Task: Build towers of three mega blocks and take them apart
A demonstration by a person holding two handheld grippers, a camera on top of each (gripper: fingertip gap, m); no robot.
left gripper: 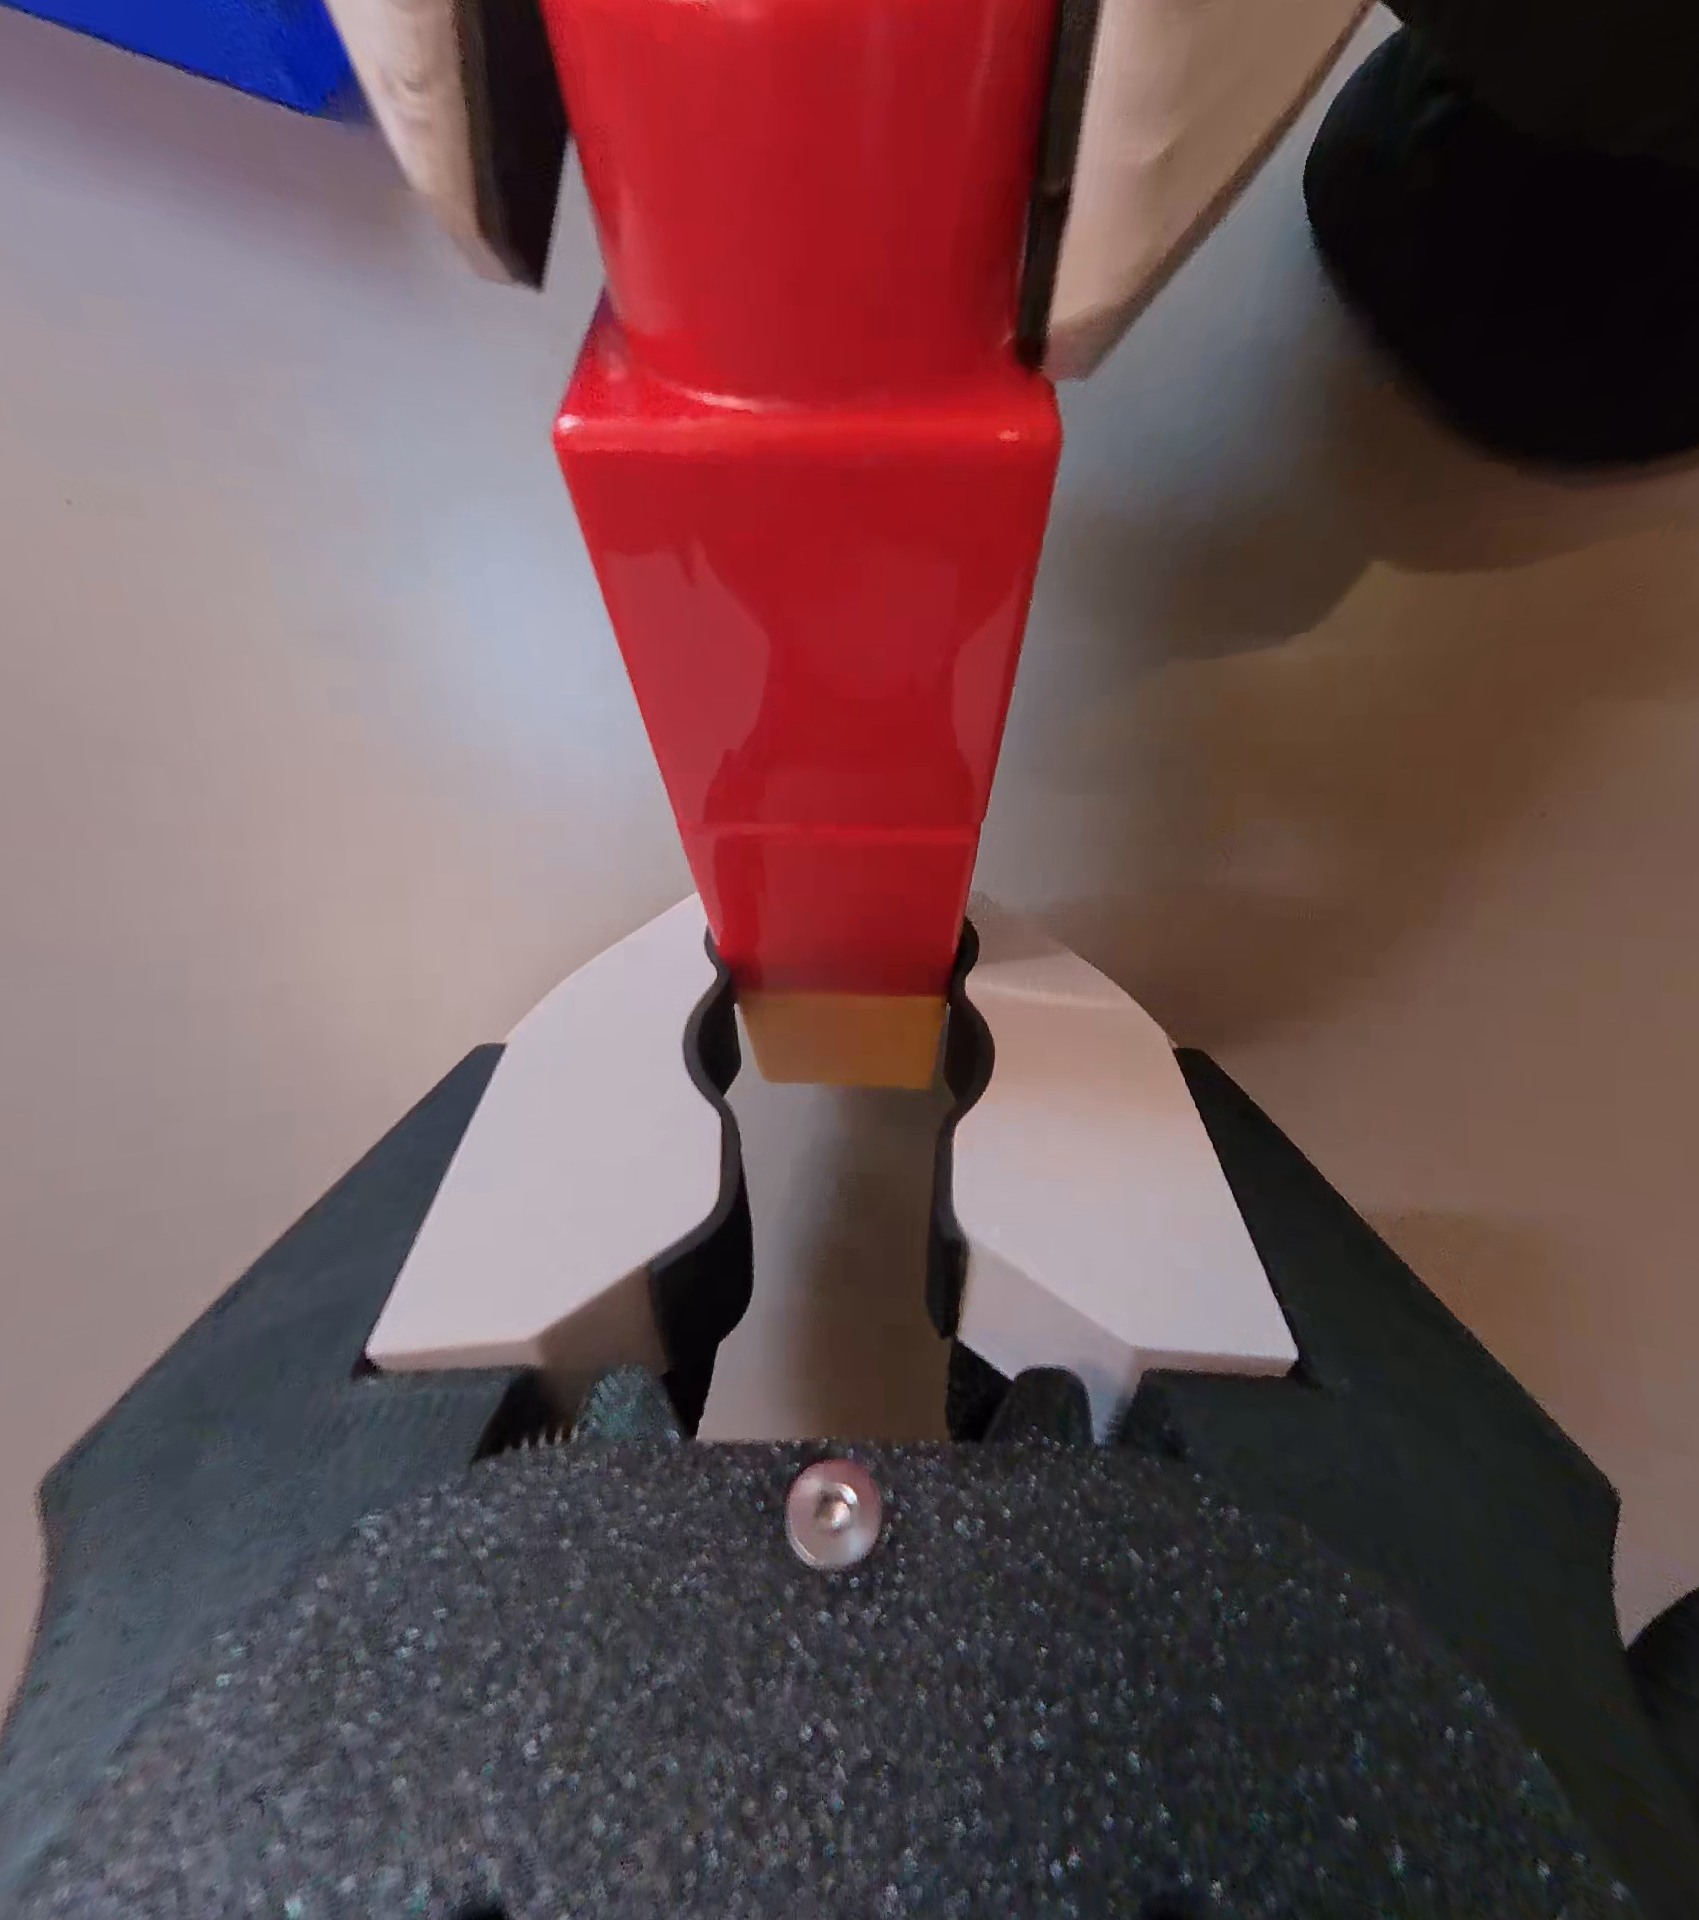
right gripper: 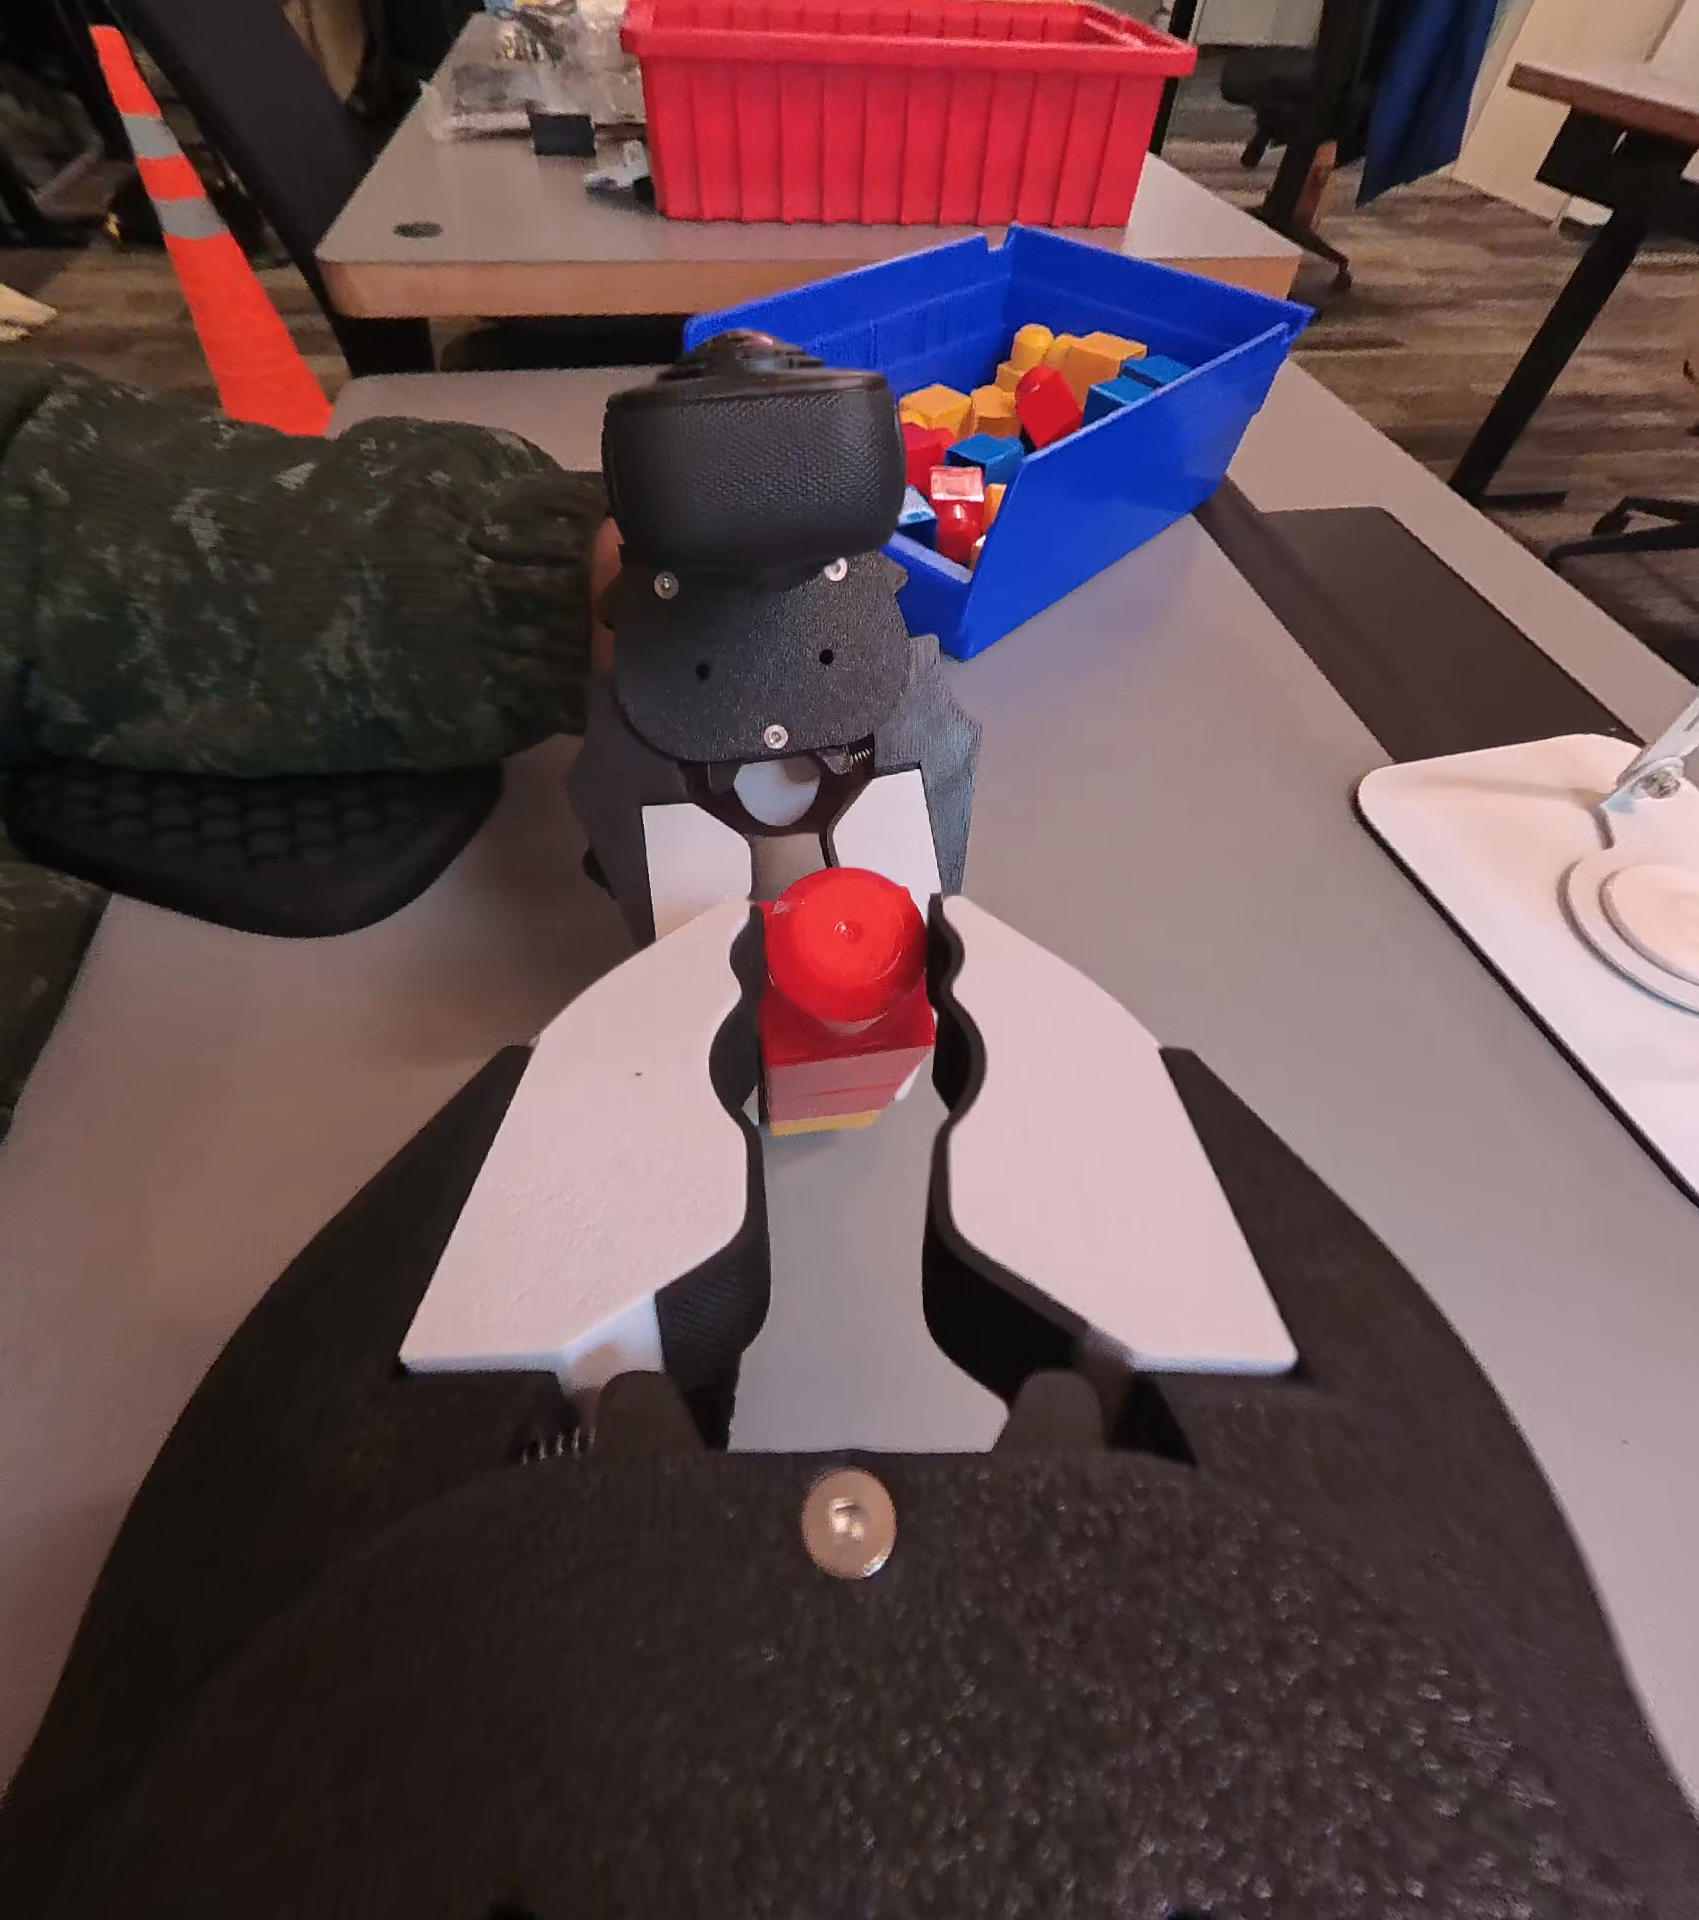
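So the tower (right gripper: 840, 1023) is standing on the grey table (right gripper: 1188, 831), right in the middle between both grippers. It's two red blocks stacked on a yellow block (left gripper: 845, 1042) at the bottom, and the top red block (left gripper: 803, 187) has its round stud up.

We've got our left gripper (left gripper: 840, 971) down low, pinching the base of the tower: its black-edged fingertips press on the bottom of the lower red block (left gripper: 814, 644), right where it meets the yellow one. Our right gripper (right gripper: 840, 966) is up at the top end, its white fingers sitting either side of the top red block's stud; in the left wrist view the pads look pressed against that block, so we'd call it clamped on it too.

In the right wrist view the left gripper faces us from the far side of the tower, held by a hand in a dark green camo sleeve (right gripper: 201, 582).

Further back on the table there's a blue bin (right gripper: 1094, 499) full of red, yellow and blue blocks. Off to the right is a white lamp base (right gripper: 1551, 935). Behind all that, a red crate (right gripper: 897, 114) sits on another table, with an orange traffic cone (right gripper: 221, 270) on the floor to the left.
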